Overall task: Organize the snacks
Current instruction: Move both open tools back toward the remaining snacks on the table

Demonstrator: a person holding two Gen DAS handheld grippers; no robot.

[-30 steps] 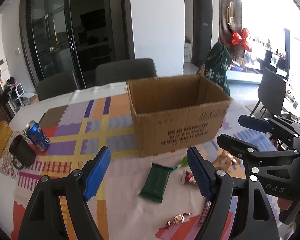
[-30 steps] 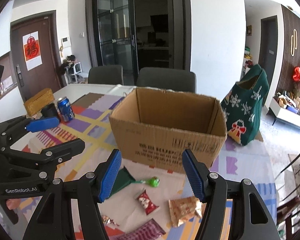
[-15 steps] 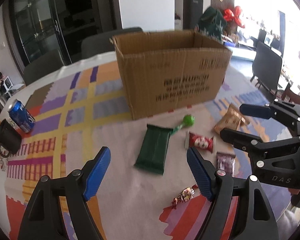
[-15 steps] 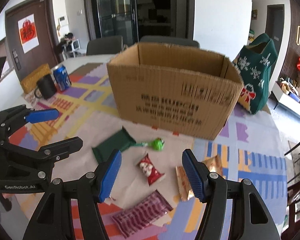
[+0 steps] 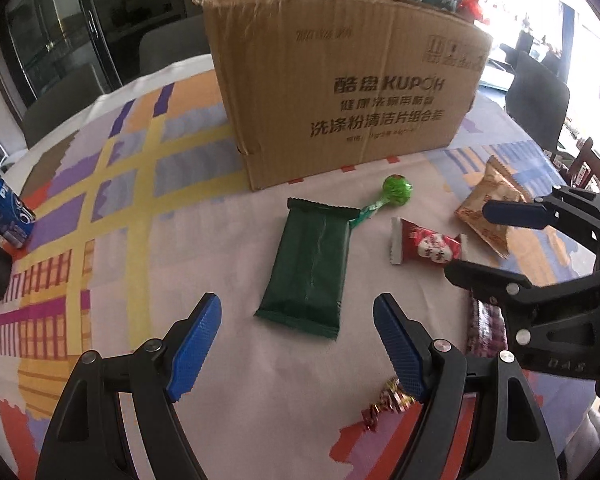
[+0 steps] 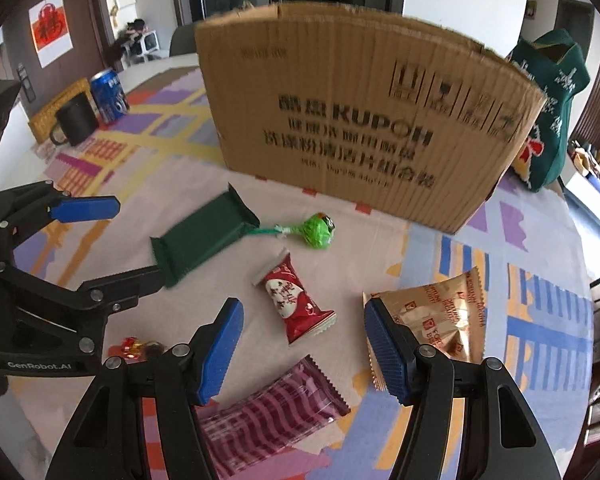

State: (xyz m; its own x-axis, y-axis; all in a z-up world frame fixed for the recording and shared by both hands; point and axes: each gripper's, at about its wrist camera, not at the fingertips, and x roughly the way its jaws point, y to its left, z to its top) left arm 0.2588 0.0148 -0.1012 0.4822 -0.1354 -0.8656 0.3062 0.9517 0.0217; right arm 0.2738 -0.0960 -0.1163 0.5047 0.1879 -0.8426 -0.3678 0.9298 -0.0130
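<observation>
Left hand-held gripper [image 5: 298, 344]: jaws apart, nothing between the pads, above the near end of the green packet [image 5: 310, 268]. Right hand-held gripper [image 6: 302, 350]: jaws apart, empty, over the red candy [image 6: 294, 302].

Cardboard box [image 5: 340, 80] stands behind the snacks on the worktop [image 5: 140, 280]; its inside is hidden.

Loose in front of it: green lollipop [image 6: 318, 230], gold packet [image 6: 440, 316], purple striped packet [image 6: 268, 412], small twisted sweet [image 5: 386, 400].

Far left: blue can [image 6: 109, 95], black mug [image 6: 75, 121].
</observation>
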